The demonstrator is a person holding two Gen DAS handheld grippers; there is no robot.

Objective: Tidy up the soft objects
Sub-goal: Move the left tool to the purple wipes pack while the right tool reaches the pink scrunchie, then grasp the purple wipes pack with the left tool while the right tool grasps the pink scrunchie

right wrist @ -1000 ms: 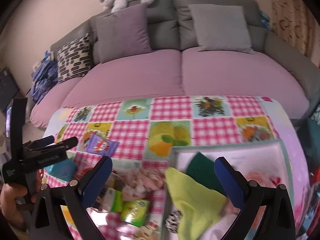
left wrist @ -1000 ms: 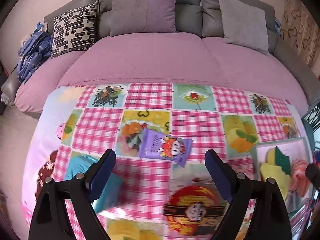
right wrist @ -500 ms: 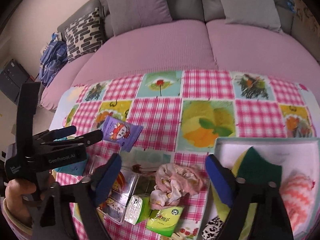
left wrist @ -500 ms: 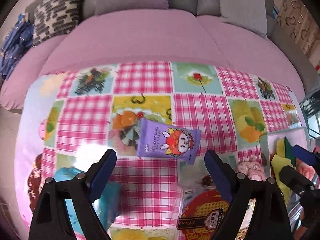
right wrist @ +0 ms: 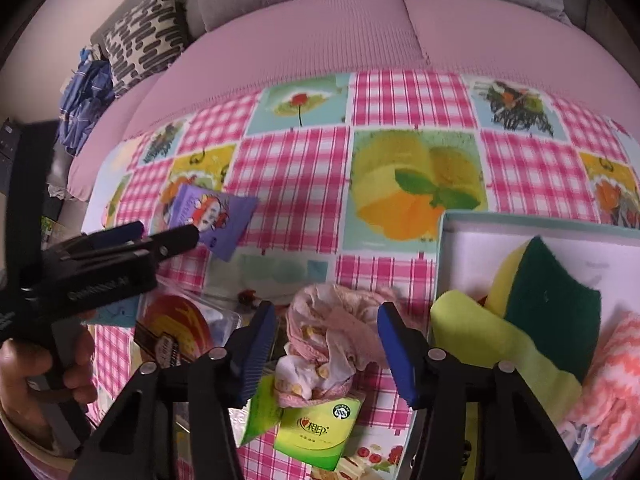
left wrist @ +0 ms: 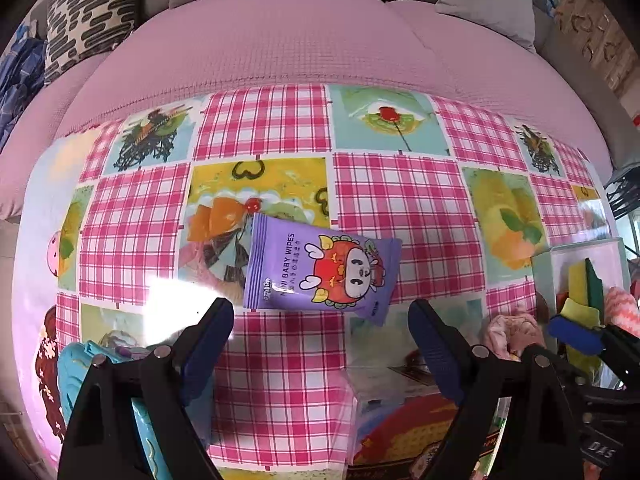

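The crumpled pink cloth [right wrist: 340, 328] lies on the table between the blue fingers of the right gripper [right wrist: 328, 344]. Its jaws have just been closing, but the pads do not squeeze the cloth yet. The left gripper [left wrist: 320, 336] hangs wide open, holding nothing, just below the purple wipes pack [left wrist: 320, 272]. The pink checked tablecloth [right wrist: 288, 176] covers the table. A pink sofa [right wrist: 320, 40] stands behind.

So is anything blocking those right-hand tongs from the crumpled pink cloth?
Nothing visible. The right tongs, which have just been closing, already straddle the pink cloth, which lies partly on a green tissue pack.
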